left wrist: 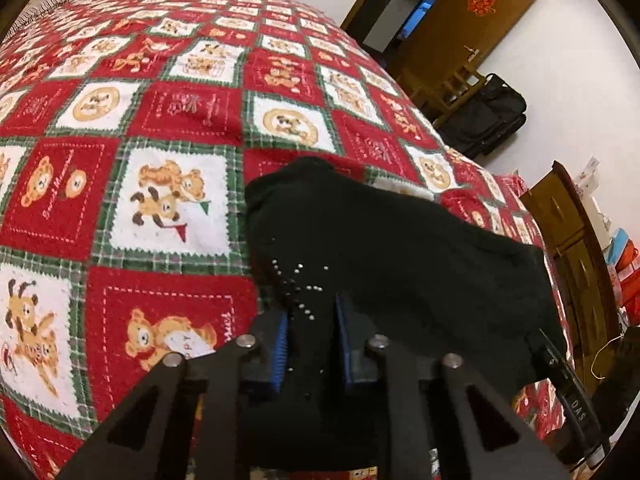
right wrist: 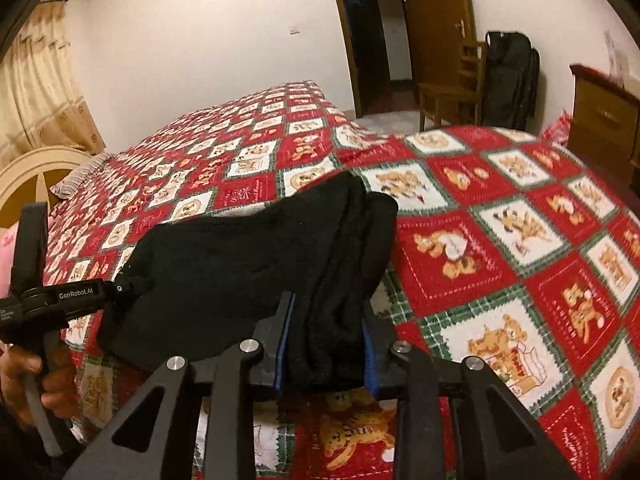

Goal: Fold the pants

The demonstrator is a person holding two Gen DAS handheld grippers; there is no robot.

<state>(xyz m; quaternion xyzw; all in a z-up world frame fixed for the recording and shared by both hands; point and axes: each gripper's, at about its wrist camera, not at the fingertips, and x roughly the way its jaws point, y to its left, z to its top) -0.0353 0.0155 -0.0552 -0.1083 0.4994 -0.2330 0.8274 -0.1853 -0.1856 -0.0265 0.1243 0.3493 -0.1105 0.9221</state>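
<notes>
The black pants (left wrist: 400, 248) are bunched and folded, held just above a red bear-print bedspread (left wrist: 160, 120). My left gripper (left wrist: 310, 312) is shut on one end, where small silver studs dot the cloth. My right gripper (right wrist: 328, 320) is shut on the other end, a thick stack of layers of the pants (right wrist: 248, 256) between its blue pads. In the right wrist view the left gripper (right wrist: 120, 289) shows at the far left, clamped on the pants' edge. In the left wrist view the right gripper (left wrist: 540, 344) shows at the pants' right corner.
The bedspread (right wrist: 500, 220) covers the whole bed. A wooden door (left wrist: 460, 20), a wooden chair (right wrist: 448, 88) and a black bag (right wrist: 512, 80) stand beyond the bed's far side. A wooden cabinet (left wrist: 572, 240) is on the right. A curtain (right wrist: 44, 92) and a headboard (right wrist: 28, 176) are on the left.
</notes>
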